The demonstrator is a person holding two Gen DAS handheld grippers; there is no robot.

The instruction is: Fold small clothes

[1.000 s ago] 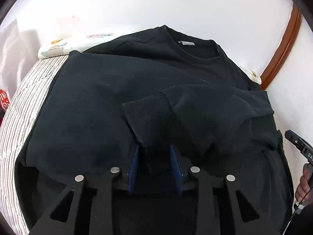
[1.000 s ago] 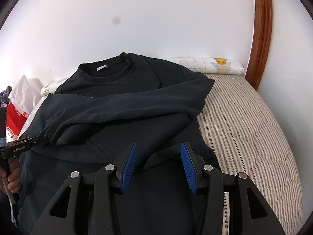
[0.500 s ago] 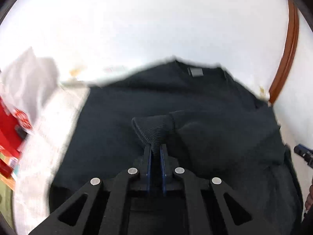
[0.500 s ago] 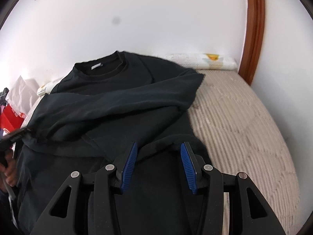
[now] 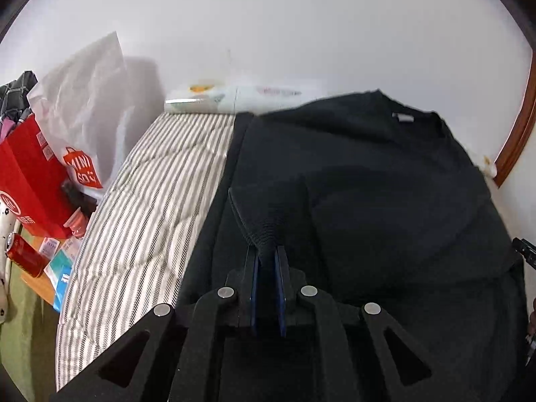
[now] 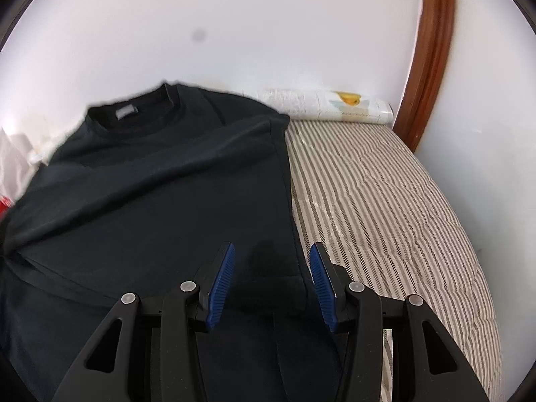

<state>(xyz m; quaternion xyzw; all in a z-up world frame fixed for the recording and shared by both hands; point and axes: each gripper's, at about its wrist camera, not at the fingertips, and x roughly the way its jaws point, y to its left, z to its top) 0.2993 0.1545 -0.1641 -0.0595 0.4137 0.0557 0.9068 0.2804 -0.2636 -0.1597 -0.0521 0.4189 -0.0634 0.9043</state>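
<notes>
So the black sweatshirt (image 5: 385,181) is spread out on the striped bed (image 5: 150,201), collar up near the wall, and one sleeve is already laid across the chest. The left tool (image 5: 267,261) is clamped on the ribbed sleeve cuff (image 5: 264,224). Its jaws have just been moving, closing in and then easing a touch, with the cuff bunched between the blue pads the whole way, so it's a proper pinch. Grabbing the cuff makes sense to me: it's the thick end of the sleeve, so the whole sleeve follows when it gets dragged.

The right tool (image 6: 272,278) hangs with its jaws apart over the sweatshirt's side edge down near the hem, nothing gripped. I can't tell whether the pads are actually touching the fabric. My guess is it's parked there to pin or catch that edge so the body doesn't slide while the sleeve is positioned.

Off the left side of the bed there's a red shopping bag (image 5: 26,174) and a white plastic bag (image 5: 83,100), well clear of the fold.
</notes>
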